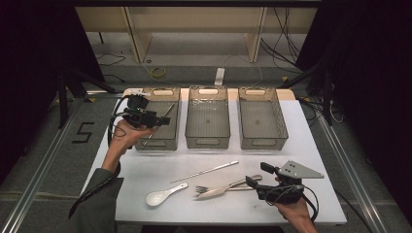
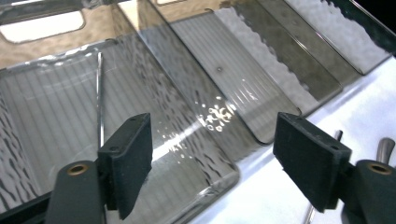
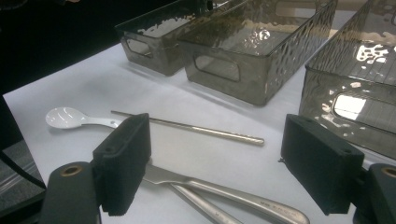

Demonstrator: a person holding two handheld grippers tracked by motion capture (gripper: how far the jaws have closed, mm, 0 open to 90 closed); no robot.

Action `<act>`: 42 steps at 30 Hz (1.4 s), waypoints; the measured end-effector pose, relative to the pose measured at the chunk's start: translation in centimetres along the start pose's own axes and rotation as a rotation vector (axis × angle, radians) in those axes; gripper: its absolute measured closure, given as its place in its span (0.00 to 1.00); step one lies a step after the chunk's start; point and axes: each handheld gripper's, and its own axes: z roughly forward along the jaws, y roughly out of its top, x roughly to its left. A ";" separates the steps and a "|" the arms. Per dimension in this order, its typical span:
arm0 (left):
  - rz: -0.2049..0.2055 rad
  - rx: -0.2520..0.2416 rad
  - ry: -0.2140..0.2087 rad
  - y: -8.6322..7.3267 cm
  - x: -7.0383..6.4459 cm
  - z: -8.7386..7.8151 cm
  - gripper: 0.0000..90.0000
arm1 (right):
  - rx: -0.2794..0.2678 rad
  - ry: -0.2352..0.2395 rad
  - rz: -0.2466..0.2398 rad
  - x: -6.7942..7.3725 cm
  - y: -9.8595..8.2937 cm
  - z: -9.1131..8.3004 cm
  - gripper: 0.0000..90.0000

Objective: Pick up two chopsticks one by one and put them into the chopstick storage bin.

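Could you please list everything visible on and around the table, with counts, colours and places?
bins: three, smoky clear, in a row at the table's far side
chopstick in bin: one, silver, in the left bin
chopstick: one, silver, on the table in front of the bins
spoon: one, white, near edge, left of the fork
fork: one, silver, near edge, beside the knife
knife: one, silver, crossing the fork
table: one, white
left hand-held gripper: one, black, open, over the left bin
right hand-held gripper: one, black, open, above the fork and knife handles
hands: two, one on each gripper
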 end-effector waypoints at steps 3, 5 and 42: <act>0.017 0.024 -0.024 -0.1 -1.0 0.1 0.28 | -0.001 -0.002 0.001 0.0 0.0 0.0 0.28; 0.034 0.039 -0.033 -0.2 -1.6 0.3 0.27 | -0.003 -0.003 -0.001 0.0 0.0 -0.1 0.28; 0.317 0.432 -0.143 -4.2 -10.4 8.3 0.54 | 0.010 0.001 -0.010 0.2 0.0 0.1 0.28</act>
